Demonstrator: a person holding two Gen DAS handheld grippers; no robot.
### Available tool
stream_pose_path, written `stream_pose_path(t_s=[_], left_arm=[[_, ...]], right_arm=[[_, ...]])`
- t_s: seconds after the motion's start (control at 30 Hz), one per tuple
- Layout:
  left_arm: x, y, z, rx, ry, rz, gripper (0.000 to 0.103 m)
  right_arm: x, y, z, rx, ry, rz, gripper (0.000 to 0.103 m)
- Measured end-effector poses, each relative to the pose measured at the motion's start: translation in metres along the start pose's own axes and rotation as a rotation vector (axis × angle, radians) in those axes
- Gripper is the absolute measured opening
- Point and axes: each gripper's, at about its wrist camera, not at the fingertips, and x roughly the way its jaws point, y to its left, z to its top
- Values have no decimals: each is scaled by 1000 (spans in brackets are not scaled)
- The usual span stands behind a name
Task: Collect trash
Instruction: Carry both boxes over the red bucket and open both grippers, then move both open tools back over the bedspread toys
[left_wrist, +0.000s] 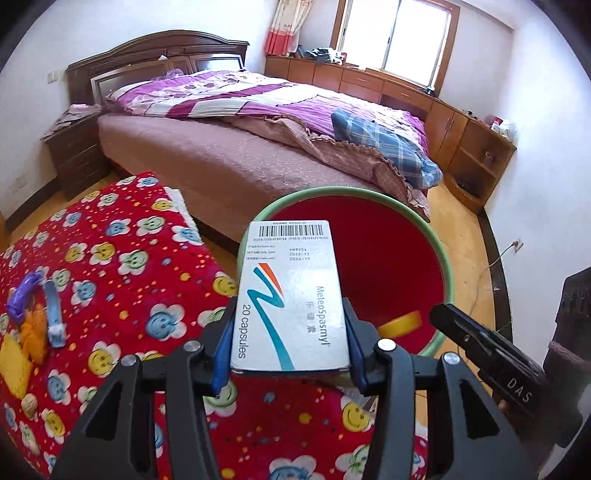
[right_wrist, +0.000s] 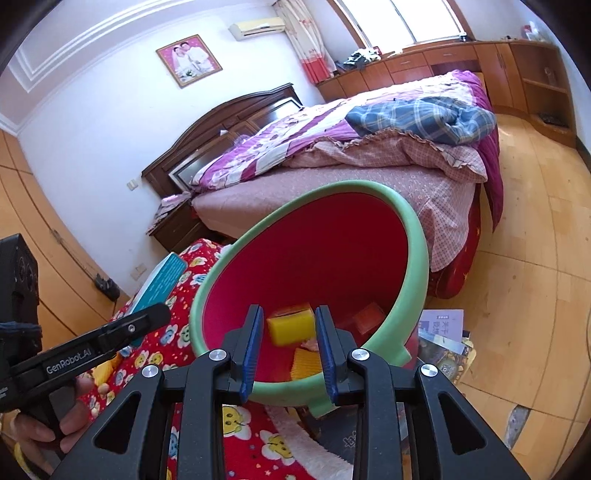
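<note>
My left gripper (left_wrist: 290, 343) is shut on a white medicine box (left_wrist: 290, 295) marked "20 capsules", held just at the near rim of a red bin with a green rim (left_wrist: 448, 266). The box also shows in the right wrist view (right_wrist: 162, 280), left of the bin. My right gripper (right_wrist: 288, 350) has its jaws around the bin's near green rim (right_wrist: 288, 391) and holds the bin tilted toward me. Inside the bin lie a yellow block (right_wrist: 291, 326), a red packet (right_wrist: 367, 317) and a yellow ridged piece (right_wrist: 306, 363).
A red flower-print blanket (left_wrist: 122, 258) covers the surface below, with a purple strip (left_wrist: 22, 295), a blue-white strip (left_wrist: 53, 314) and orange and yellow bits (left_wrist: 22, 347) at the left. A bed (left_wrist: 258, 122) stands behind. Books (right_wrist: 443, 325) lie on the wooden floor.
</note>
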Motion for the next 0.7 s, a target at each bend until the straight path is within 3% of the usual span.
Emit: stream_pose_path(t_s=[0.13,0.27,0.57,0.7], left_arm=[[8,-3,2,2,-2,-18,52],[9,-3,2,-6,-28,-14,69],[-5,7,-4,-43,-50,2,70],[-18,22,-8,-85,-60,15,70]], right_arm=[[4,-6,2,14,0,12,30],[6,-9,2,26,4,12,30],[6,-9,2,28,5,8,31],[5,-6,2,29,4,4,37]])
